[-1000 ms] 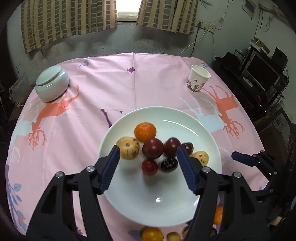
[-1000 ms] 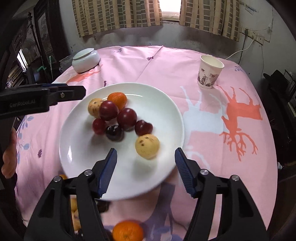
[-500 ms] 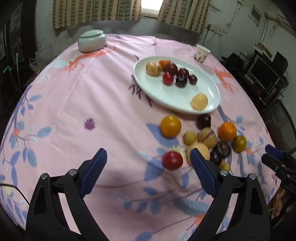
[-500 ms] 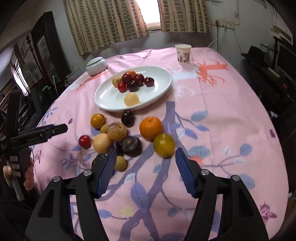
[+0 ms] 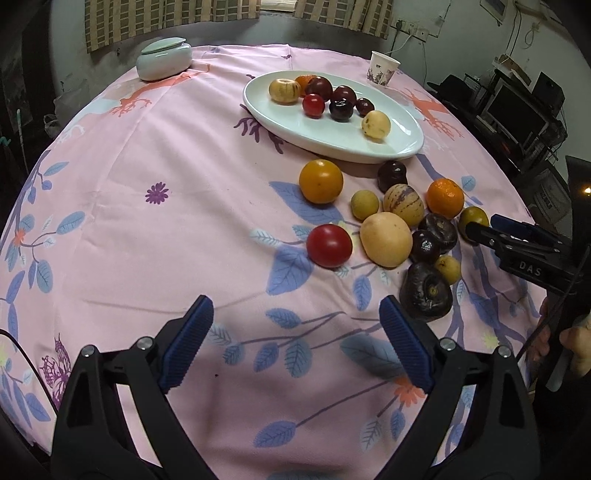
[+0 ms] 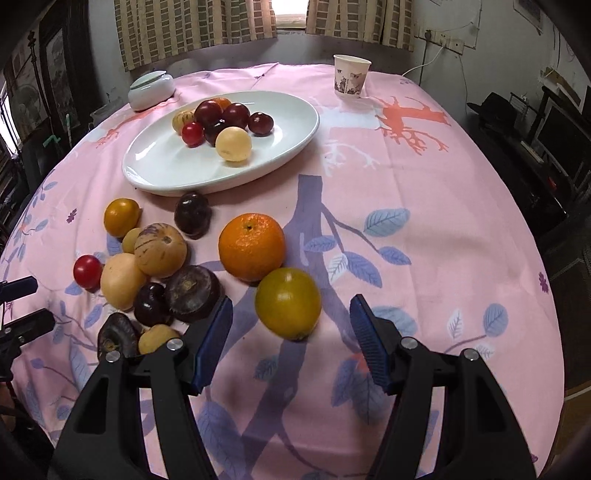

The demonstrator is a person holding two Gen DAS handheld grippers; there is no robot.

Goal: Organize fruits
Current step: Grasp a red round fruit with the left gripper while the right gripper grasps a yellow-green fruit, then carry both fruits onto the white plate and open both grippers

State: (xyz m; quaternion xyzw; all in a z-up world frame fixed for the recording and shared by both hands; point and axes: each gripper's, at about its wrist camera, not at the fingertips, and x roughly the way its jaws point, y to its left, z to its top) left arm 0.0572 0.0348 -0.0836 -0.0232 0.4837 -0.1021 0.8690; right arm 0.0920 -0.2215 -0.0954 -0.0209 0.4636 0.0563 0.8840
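Jaws of the left gripper (image 5: 295, 339) spread wide over bare pink cloth (image 5: 177, 206), nothing between them. Jaws of the right gripper (image 6: 290, 341) part-way apart; a yellow-green fruit (image 6: 288, 303) sits just ahead of the gap, pads not touching it. Desk round, covered by the cloth. Loose pile near the front edge: dark fruits (image 6: 192, 293), a small yellow one (image 6: 157, 338), a pale oval one (image 6: 120, 280), a red tomato (image 5: 328, 245), a striped fruit (image 6: 160, 250), an orange (image 6: 252, 246) just behind the yellow-green fruit, an orange-yellow fruit (image 5: 320, 181) and one more dark fruit (image 6: 192, 214) nearest the plate (image 6: 280, 147). Plate white, oval, mid-desk, carrying a pale round fruit (image 6: 233, 144) apart from a tight cluster of dark plums (image 6: 236, 114), a small tomato, a striped fruit and an orange. Beyond the plate: lidded jar (image 6: 150, 90) far left, paper cup (image 6: 351, 75) far right. Curtains (image 6: 192, 29) behind.
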